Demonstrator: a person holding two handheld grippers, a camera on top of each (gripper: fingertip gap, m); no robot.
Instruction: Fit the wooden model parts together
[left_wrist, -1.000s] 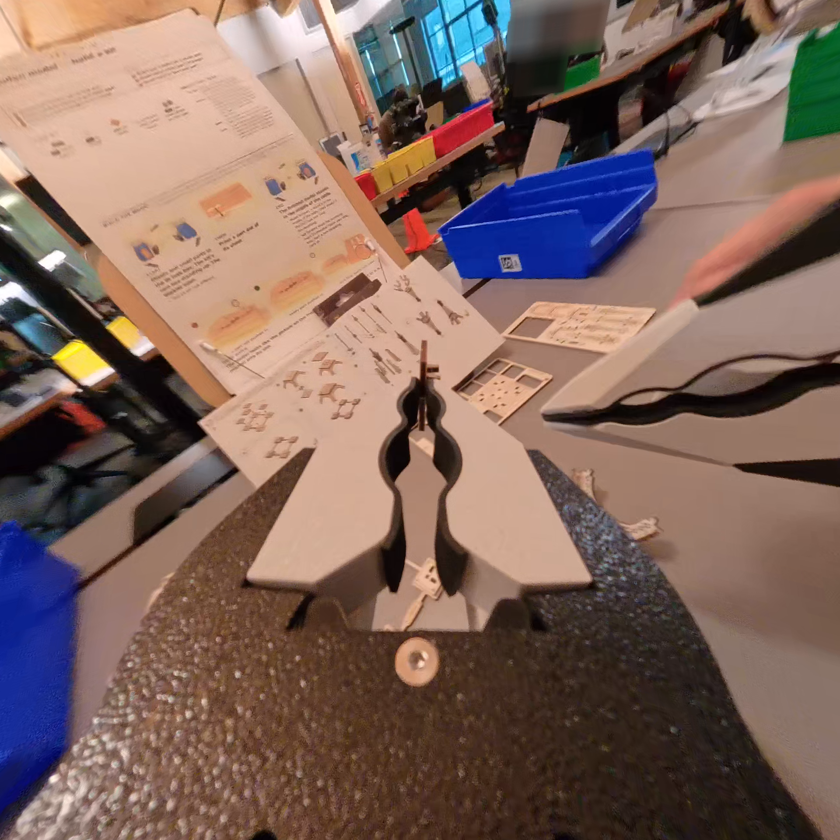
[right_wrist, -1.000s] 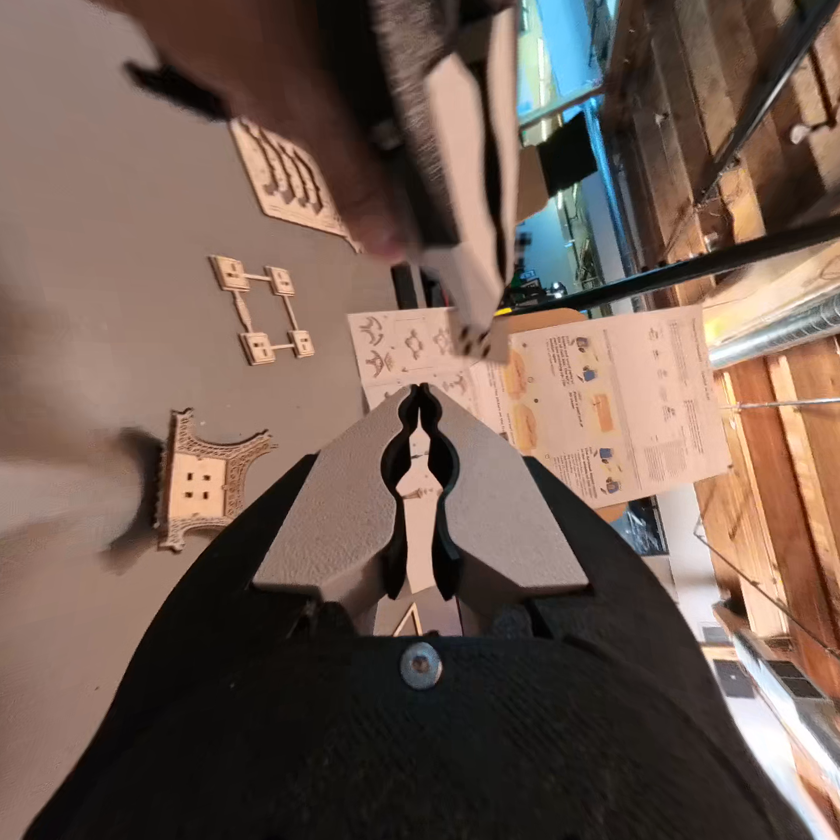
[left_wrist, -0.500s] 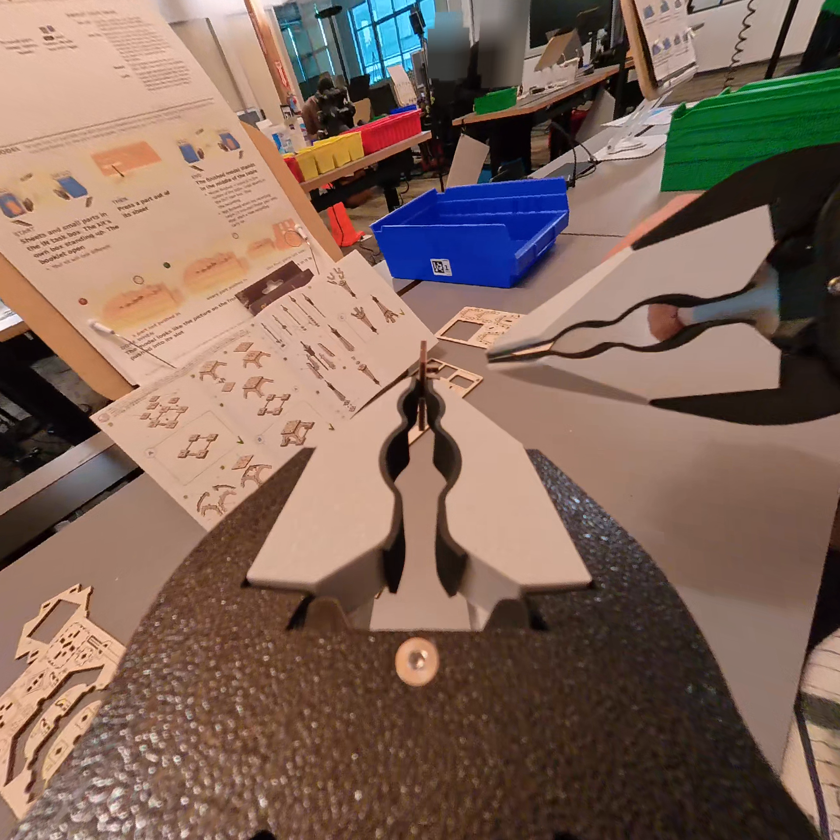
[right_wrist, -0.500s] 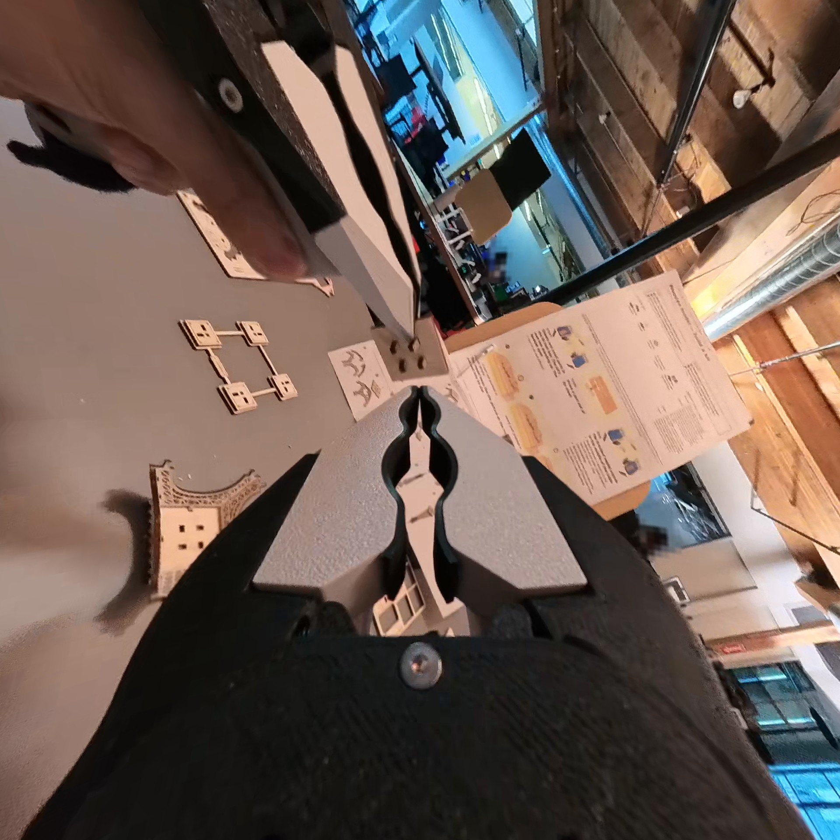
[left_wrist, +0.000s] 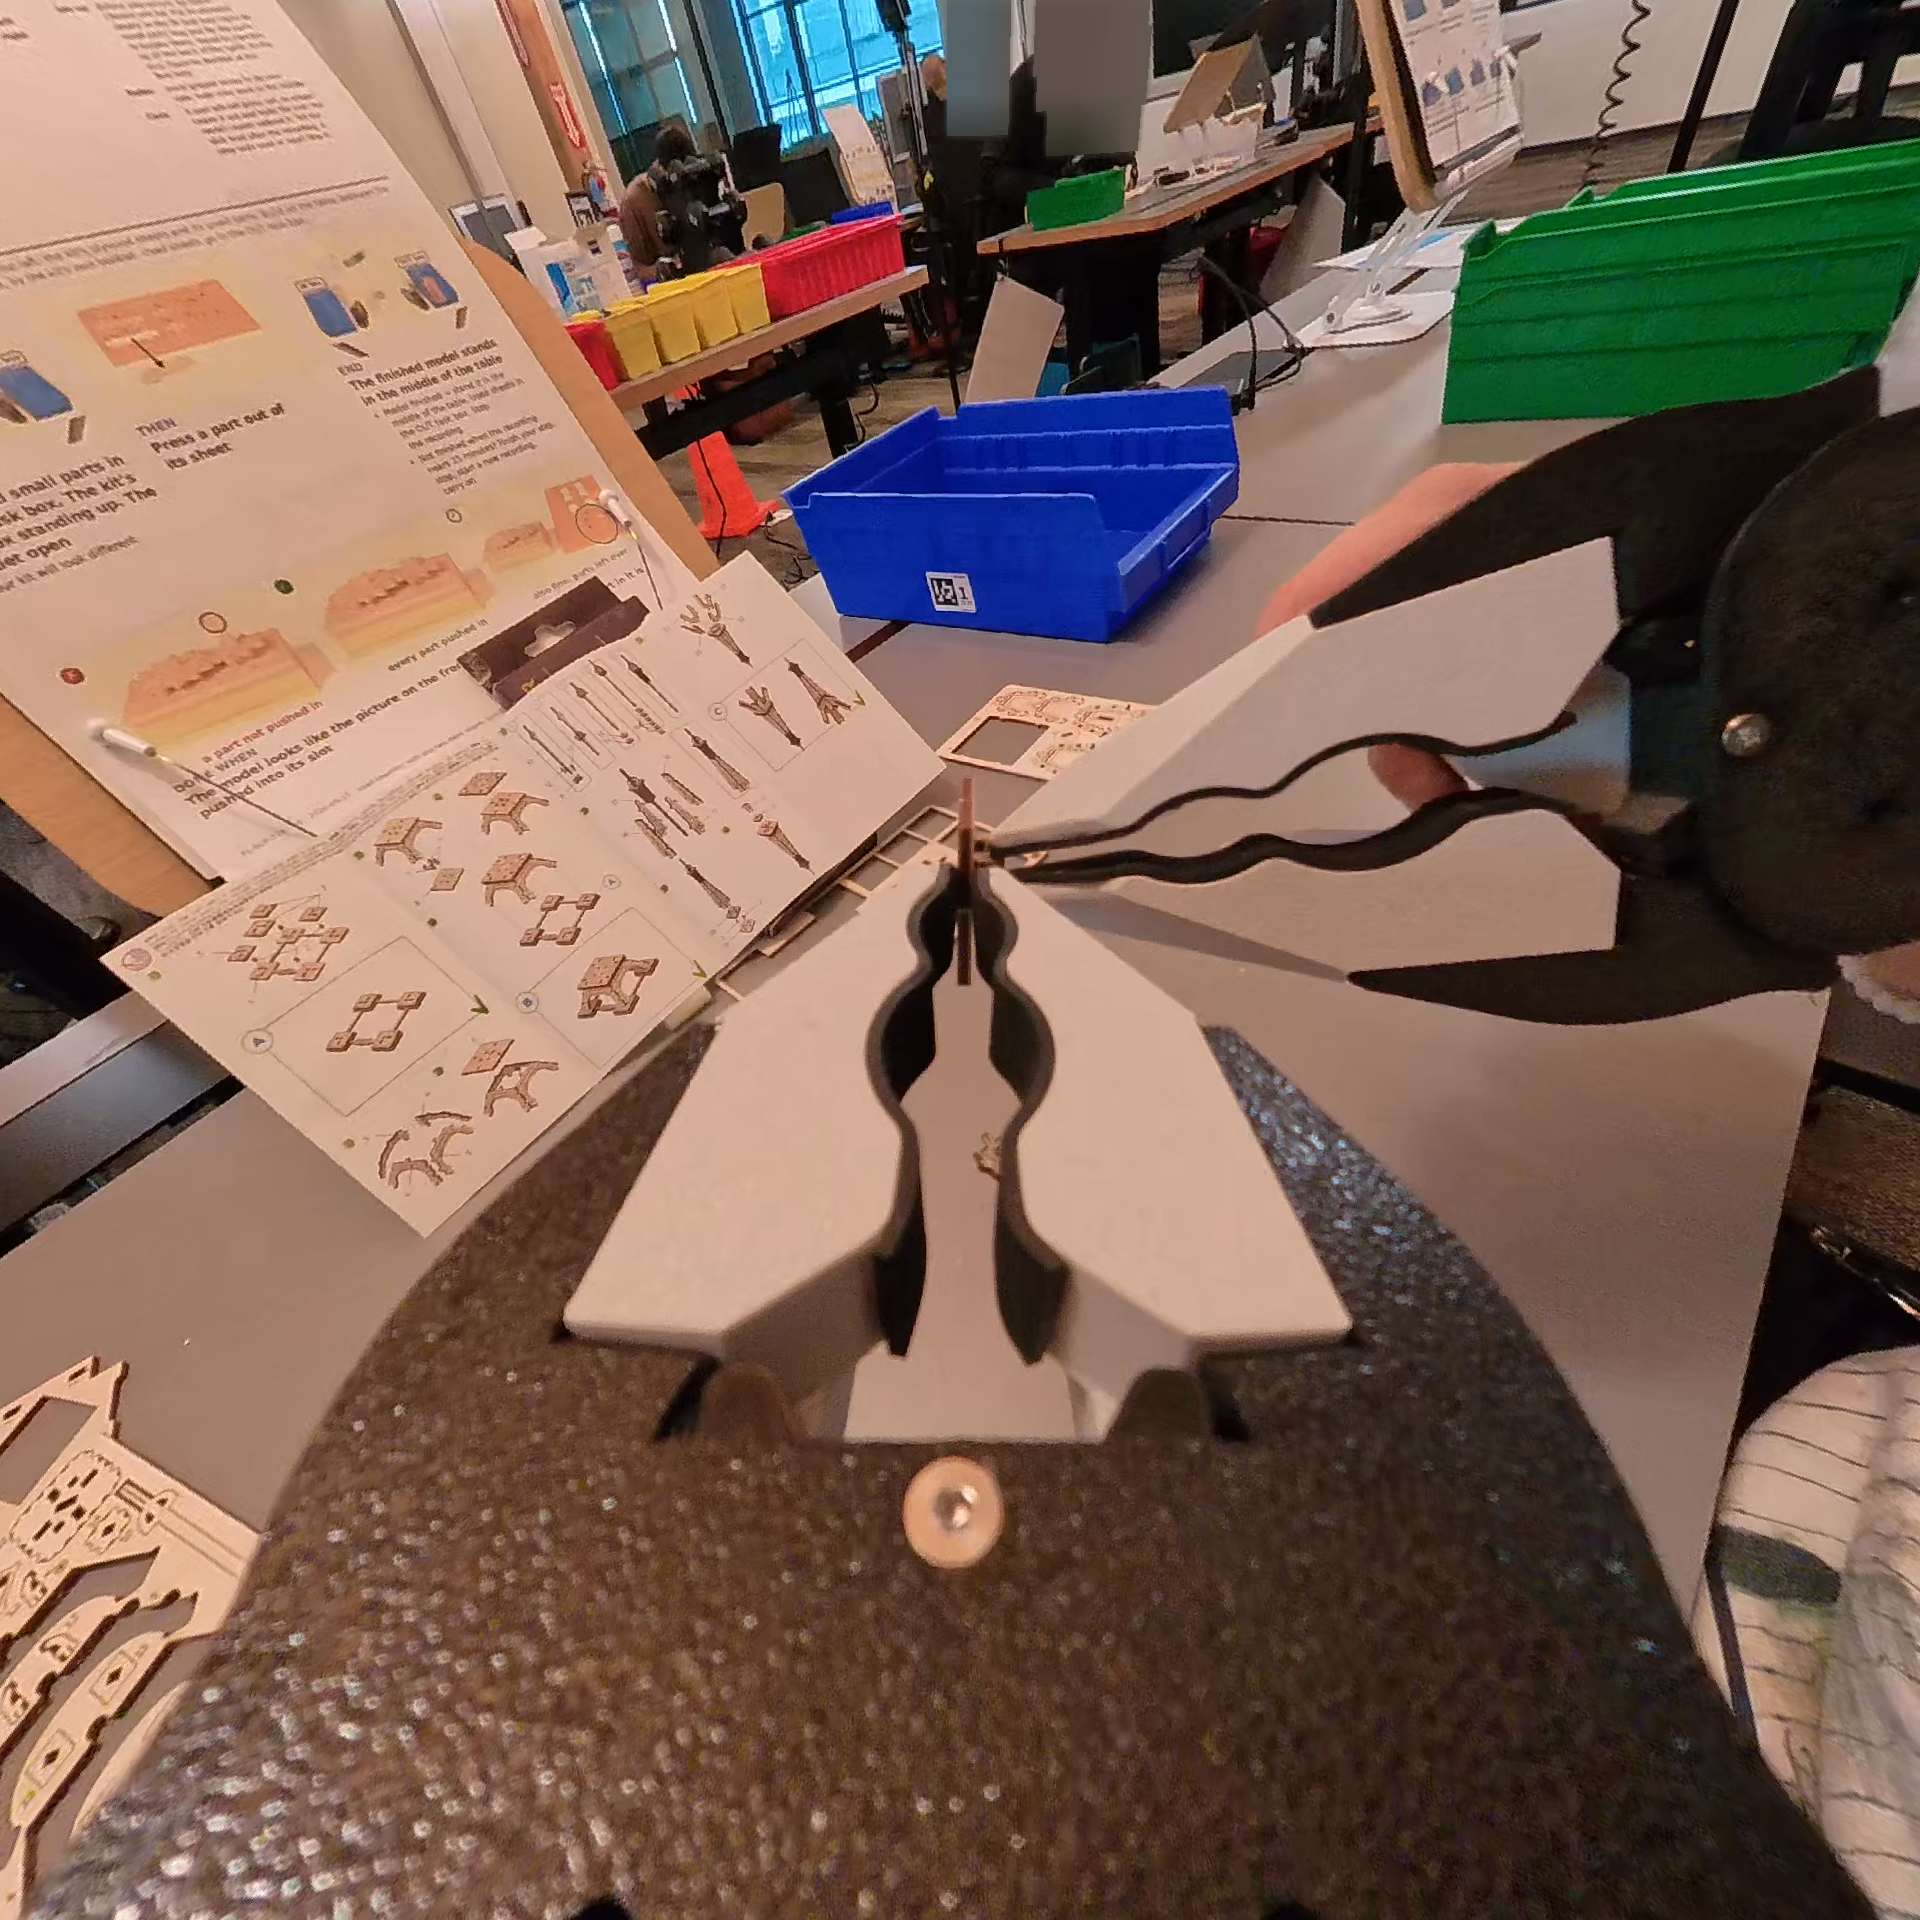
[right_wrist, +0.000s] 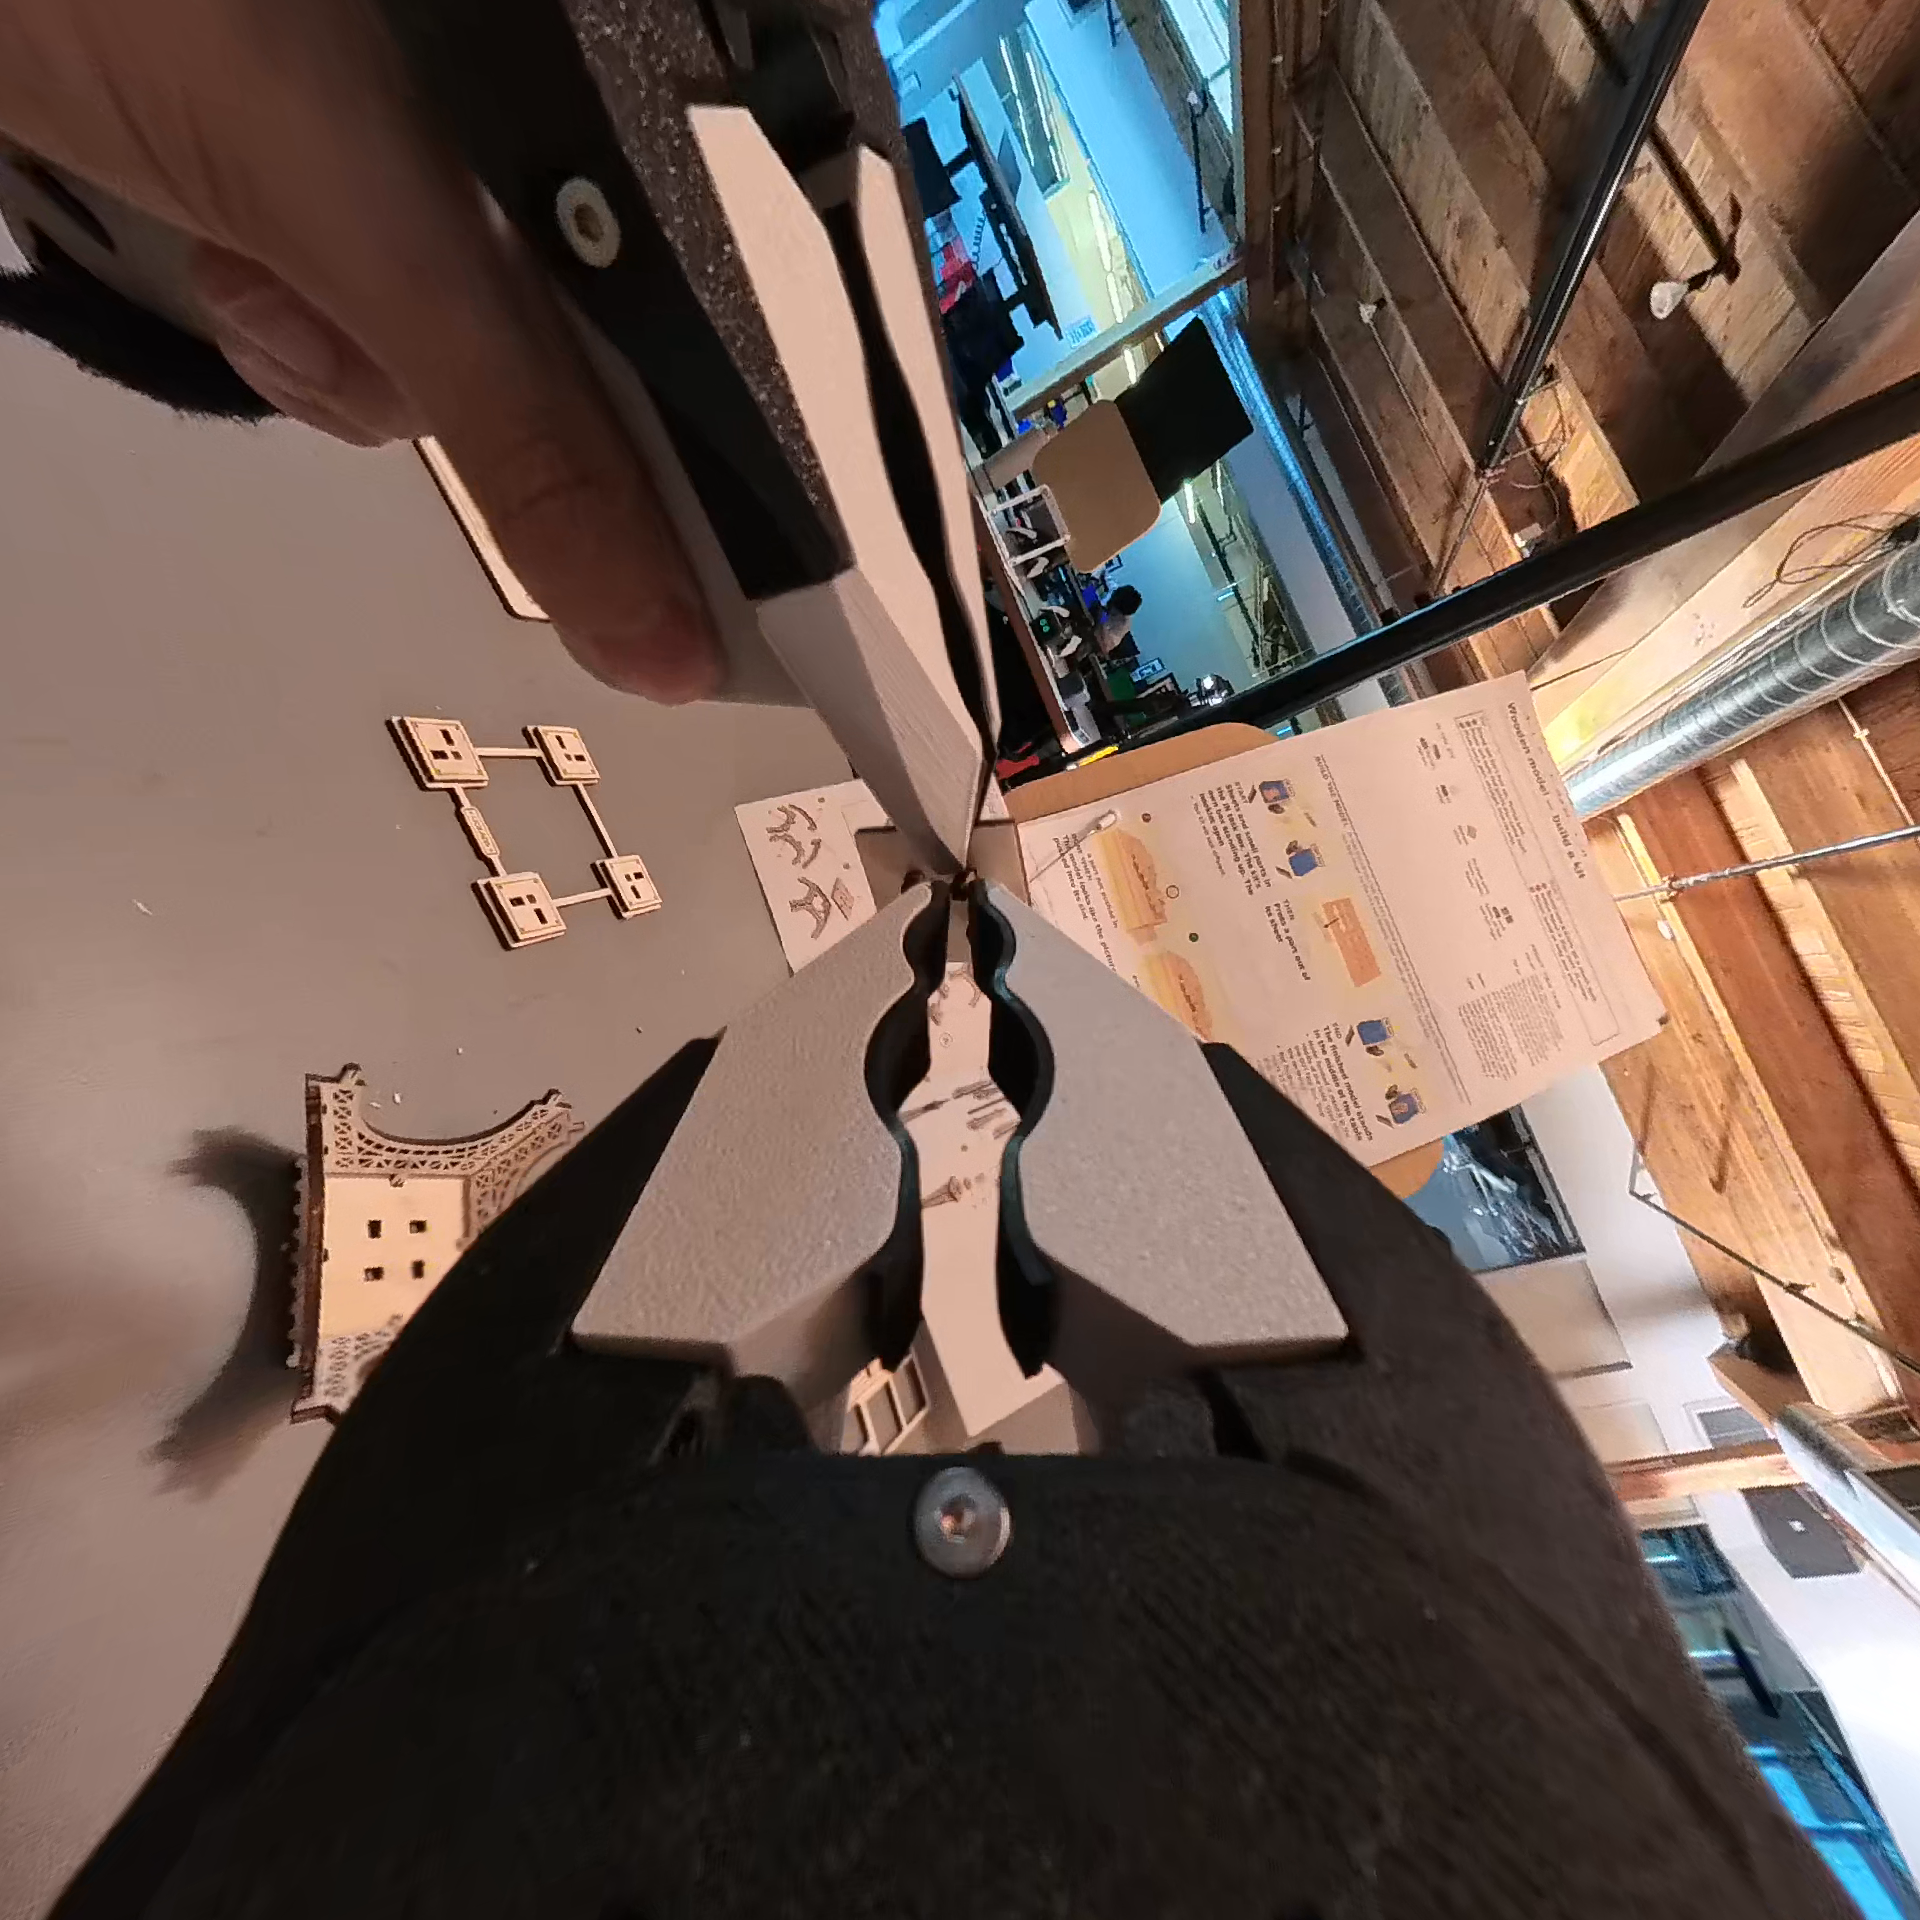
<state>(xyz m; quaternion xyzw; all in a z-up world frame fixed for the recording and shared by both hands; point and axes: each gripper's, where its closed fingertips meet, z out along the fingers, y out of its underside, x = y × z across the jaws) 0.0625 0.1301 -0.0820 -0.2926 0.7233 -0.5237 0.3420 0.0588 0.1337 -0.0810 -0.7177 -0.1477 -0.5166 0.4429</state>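
My left gripper (left_wrist: 964, 883) is shut on a thin wooden plate (left_wrist: 966, 831), seen edge-on and standing up between its fingertips above the table. My right gripper (left_wrist: 1003, 857) comes in from the right, shut, with a tiny tan wooden piece (left_wrist: 1027, 858) at its tips against the plate's side. In the right wrist view my right gripper (right_wrist: 961, 891) meets the left gripper (right_wrist: 961, 844) tip to tip, and the plate is mostly hidden behind the left fingers. A tower-base part (right_wrist: 395, 1226) and a frame of small square pads (right_wrist: 525, 831) lie on the grey table.
An open instruction booklet (left_wrist: 520, 914) and a leaning poster board (left_wrist: 260, 468) stand at the left. A blue bin (left_wrist: 1018, 509) and green bins (left_wrist: 1683, 291) sit farther back. Punched wooden sheets lie at the near left (left_wrist: 62, 1558) and behind the grippers (left_wrist: 1049, 717). Less than 4 cm separates the two grippers' tips.
My right gripper has moved left and in, from well apart to tip contact with the plate in my left gripper. The left gripper has kept hold of the plate.
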